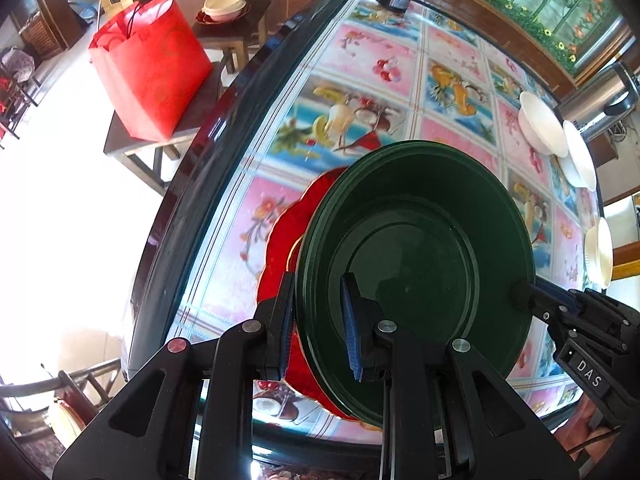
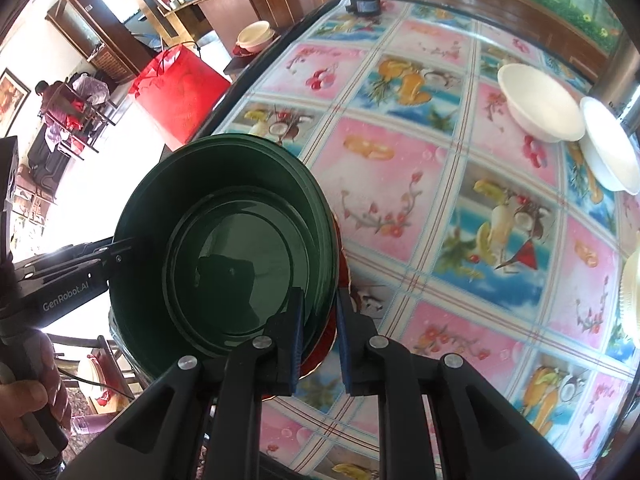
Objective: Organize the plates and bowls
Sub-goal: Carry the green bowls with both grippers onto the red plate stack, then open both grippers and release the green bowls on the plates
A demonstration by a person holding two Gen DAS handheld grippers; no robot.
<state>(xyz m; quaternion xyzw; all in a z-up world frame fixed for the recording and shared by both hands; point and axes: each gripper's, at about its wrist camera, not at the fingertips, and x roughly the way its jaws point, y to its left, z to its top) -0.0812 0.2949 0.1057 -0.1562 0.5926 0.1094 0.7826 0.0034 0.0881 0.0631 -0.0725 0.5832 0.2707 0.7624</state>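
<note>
Left wrist view: your left hand-held gripper (image 1: 318,322) pinching the near rim of the dark green plate (image 1: 416,280) over the red plate (image 1: 282,236), right hand-held gripper (image 1: 524,294) at its far-right rim; right wrist view: that one (image 2: 320,338) pinching both plates' rims above the counter (image 2: 460,200), white bowls (image 2: 540,102) well ahead.

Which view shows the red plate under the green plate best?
The left wrist view: the red plate shows a broad scalloped arc with gold trim past the green plate, between the left gripper fingers. The right wrist view shows only a thin red sliver at the right gripper.
</note>
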